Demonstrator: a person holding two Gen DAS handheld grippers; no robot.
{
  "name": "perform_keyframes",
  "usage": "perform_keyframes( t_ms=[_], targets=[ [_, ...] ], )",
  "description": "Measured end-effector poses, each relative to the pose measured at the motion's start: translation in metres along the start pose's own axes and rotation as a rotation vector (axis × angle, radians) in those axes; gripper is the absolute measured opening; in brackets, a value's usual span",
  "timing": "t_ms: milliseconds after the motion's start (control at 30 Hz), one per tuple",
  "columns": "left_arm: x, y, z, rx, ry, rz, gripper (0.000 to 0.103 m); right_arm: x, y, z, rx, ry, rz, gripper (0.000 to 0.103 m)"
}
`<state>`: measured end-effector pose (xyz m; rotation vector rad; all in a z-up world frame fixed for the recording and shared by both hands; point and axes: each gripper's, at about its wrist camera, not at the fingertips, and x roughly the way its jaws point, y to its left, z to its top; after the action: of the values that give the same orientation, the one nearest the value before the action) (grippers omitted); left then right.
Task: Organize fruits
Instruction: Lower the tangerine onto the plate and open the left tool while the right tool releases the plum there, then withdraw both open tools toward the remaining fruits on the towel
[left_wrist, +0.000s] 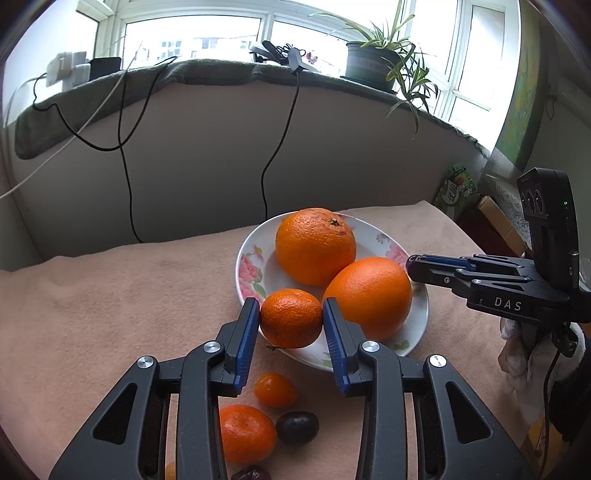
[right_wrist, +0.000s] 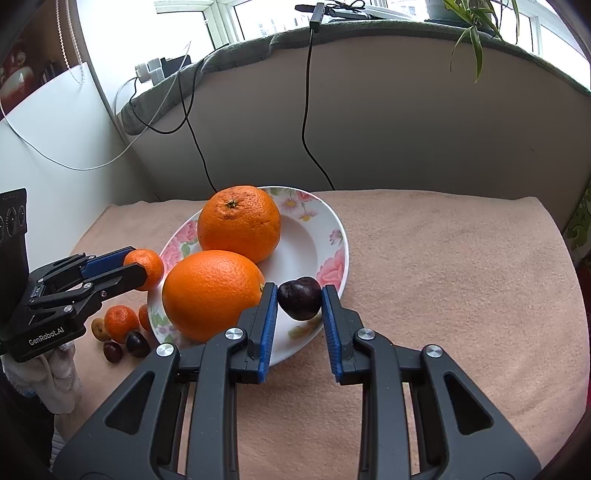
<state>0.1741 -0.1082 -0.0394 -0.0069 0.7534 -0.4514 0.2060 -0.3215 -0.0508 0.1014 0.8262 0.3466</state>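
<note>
My left gripper (left_wrist: 291, 308) is shut on a small mandarin (left_wrist: 291, 318) and holds it just above the near left rim of a flowered white plate (left_wrist: 246, 266). Two big oranges lie in the plate, one at the back (left_wrist: 316, 245) and one in front (left_wrist: 369, 295). In the right wrist view my right gripper (right_wrist: 299, 293) is shut on a dark plum (right_wrist: 300, 298) over the plate's near rim (right_wrist: 332, 236). The left gripper (right_wrist: 137, 266) with its mandarin (right_wrist: 147, 268) shows at the left of that view.
Loose fruit lies on the pink cloth near the plate: a mandarin (left_wrist: 245, 432), a small orange fruit (left_wrist: 275, 389) and a dark plum (left_wrist: 297, 426). Black cables hang down the wall behind. A potted plant (left_wrist: 373, 62) stands on the windowsill. A gloved hand (left_wrist: 517, 354) holds the right gripper.
</note>
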Motion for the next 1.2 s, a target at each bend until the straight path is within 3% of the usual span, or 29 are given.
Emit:
perform_keyframes(
  t_ms=[100, 133, 167, 233, 367, 467, 533, 700, 1200],
  targets=[
    [-0.002, 0.000, 0.000, 0.000, -0.006, 0.003, 0.036, -0.001, 0.002, 0.000, -0.004, -0.004, -0.002, 0.026],
    [-0.004, 0.000, 0.000, -0.003, -0.011, 0.004, 0.041, -0.002, 0.003, 0.000, -0.006, -0.007, -0.005, 0.032],
    [-0.005, 0.001, 0.001, -0.005, -0.016, 0.006, 0.047, -0.003, 0.003, 0.000, -0.007, -0.014, -0.006, 0.049],
    [-0.009, 0.001, 0.001, -0.003, -0.025, 0.007, 0.048, -0.007, 0.003, 0.001, -0.005, -0.036, -0.010, 0.065],
    [-0.014, -0.001, 0.002, 0.008, -0.037, 0.020, 0.060, -0.012, 0.003, 0.003, 0.000, -0.055, -0.006, 0.066],
    [-0.018, -0.002, 0.002, 0.007, -0.046, 0.029, 0.071, -0.017, 0.004, 0.003, 0.006, -0.071, -0.007, 0.081],
    [-0.022, -0.004, 0.001, 0.014, -0.056, 0.035, 0.073, -0.021, 0.005, 0.002, 0.008, -0.082, 0.000, 0.085],
    [-0.029, -0.008, -0.001, 0.027, -0.063, 0.057, 0.081, -0.027, 0.010, 0.000, -0.006, -0.083, 0.003, 0.086],
    [-0.060, -0.016, -0.009, 0.039, -0.109, 0.083, 0.081, -0.049, 0.023, -0.012, -0.002, -0.105, 0.020, 0.086]
  ],
)
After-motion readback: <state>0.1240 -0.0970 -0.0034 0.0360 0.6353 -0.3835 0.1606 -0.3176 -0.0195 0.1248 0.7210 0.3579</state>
